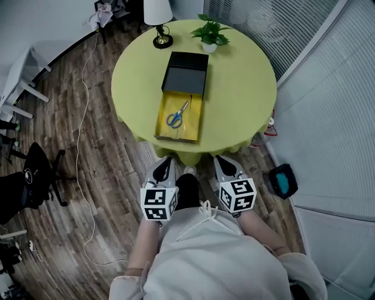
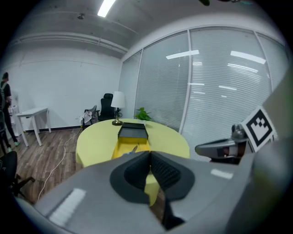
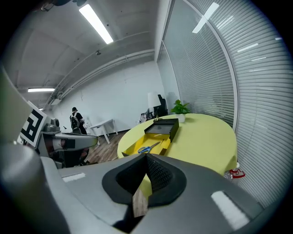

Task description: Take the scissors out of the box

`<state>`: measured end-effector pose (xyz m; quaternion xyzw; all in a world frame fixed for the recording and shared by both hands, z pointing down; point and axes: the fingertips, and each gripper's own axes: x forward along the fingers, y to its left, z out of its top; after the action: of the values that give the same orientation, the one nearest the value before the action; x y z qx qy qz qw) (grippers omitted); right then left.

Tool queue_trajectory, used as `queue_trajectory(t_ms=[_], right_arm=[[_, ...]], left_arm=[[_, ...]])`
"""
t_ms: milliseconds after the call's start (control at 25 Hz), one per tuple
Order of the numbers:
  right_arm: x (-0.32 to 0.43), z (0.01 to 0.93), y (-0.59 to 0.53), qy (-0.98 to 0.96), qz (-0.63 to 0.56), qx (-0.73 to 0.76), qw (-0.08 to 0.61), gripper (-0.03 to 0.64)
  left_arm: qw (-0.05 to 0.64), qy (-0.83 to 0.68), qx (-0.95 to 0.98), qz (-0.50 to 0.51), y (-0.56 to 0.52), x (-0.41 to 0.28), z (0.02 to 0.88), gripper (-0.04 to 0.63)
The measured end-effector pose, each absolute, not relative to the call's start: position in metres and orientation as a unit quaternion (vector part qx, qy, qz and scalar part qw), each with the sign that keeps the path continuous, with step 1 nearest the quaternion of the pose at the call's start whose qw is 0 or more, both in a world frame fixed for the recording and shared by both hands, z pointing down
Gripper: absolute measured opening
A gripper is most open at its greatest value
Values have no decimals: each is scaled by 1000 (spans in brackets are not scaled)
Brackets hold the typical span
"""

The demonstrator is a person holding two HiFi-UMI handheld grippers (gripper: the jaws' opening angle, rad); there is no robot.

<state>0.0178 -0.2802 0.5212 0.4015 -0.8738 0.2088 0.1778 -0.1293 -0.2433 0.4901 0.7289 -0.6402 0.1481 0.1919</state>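
The left gripper [image 1: 164,169] is closed and empty, off the near edge of the table [image 1: 246,88]. The scissors [image 1: 176,115] lie in the open box [image 1: 160,120] near that edge. The right gripper [image 1: 228,167] is closed and empty too. The step seems to be the approach; next, one gripper must reach forward and open over the scissors.

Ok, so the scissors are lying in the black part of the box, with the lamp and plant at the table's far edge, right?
Not quite. The head view shows the scissors lying in the yellow tray, not in the black part. The lamp and plant do stand at the far edge of the table.
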Motion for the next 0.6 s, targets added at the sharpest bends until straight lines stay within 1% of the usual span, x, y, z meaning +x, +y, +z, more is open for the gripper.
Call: queue_trajectory(t_ms=[200, 600], right_arm=[[8, 522, -332, -864, 205, 419, 191, 0], [-27, 547, -422, -844, 220, 440, 214, 0]], left_arm=[[212, -626, 735, 153, -306, -145, 502, 6], [268, -574, 741, 224, -401, -175, 560, 6]])
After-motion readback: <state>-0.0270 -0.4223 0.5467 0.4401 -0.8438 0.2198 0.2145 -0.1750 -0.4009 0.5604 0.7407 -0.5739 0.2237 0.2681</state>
